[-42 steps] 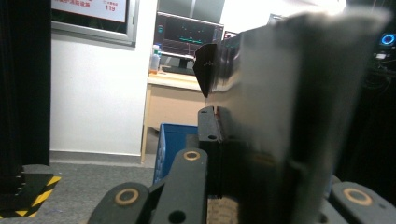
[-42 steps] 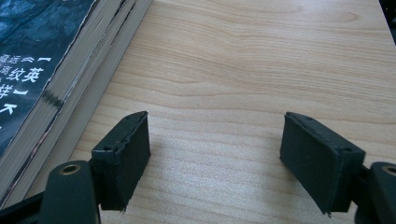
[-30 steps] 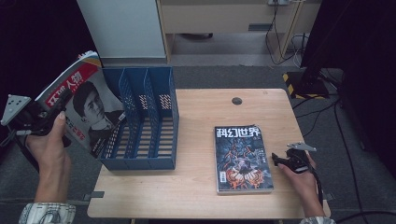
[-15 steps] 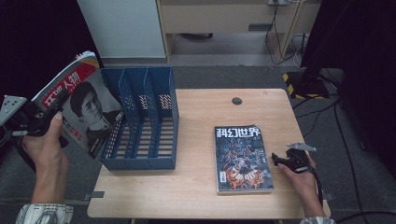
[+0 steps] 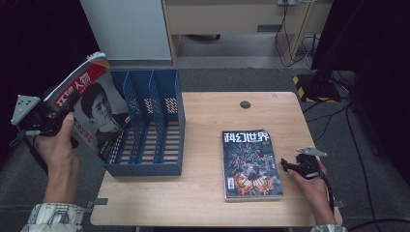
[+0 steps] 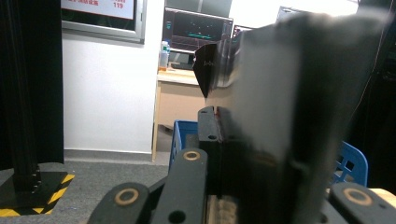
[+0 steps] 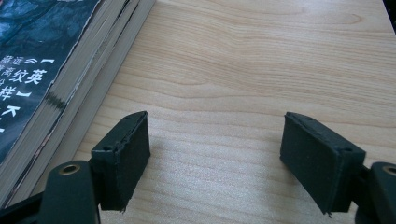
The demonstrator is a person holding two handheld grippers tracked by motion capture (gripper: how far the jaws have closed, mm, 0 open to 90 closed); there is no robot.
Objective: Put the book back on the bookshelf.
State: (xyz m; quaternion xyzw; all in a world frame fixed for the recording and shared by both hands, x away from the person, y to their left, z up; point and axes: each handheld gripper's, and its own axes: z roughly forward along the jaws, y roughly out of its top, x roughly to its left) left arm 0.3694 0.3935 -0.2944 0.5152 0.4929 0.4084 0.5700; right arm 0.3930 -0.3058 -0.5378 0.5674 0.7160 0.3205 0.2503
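My left gripper (image 5: 65, 104) is shut on a magazine (image 5: 99, 108) with a red title band and a portrait on its cover. It holds the magazine tilted in the air, just left of a blue slotted file rack (image 5: 145, 166). In the left gripper view the magazine (image 6: 289, 102) stands dark and close between the jaws of the left gripper (image 6: 224, 154), with the rack (image 6: 184, 128) behind. My right gripper (image 5: 286, 166) rests open on the wooden table (image 5: 212, 116), right of a stack of dark science-fiction magazines (image 5: 250, 164). Nothing lies between the pads of the right gripper (image 7: 215, 154); the stack's edge (image 7: 70, 93) is to their left.
The rack has three upright slots, and the magazine's lower corner is against its left side. A round cable hole (image 5: 245, 104) sits at the table's far middle. A white cabinet (image 5: 125, 29) stands behind the rack, and black-and-yellow floor tape (image 5: 302, 82) lies at the back right.
The left hand has nudged the held magazine slightly to the right, toward the rack. The right hand and the stack have not moved.
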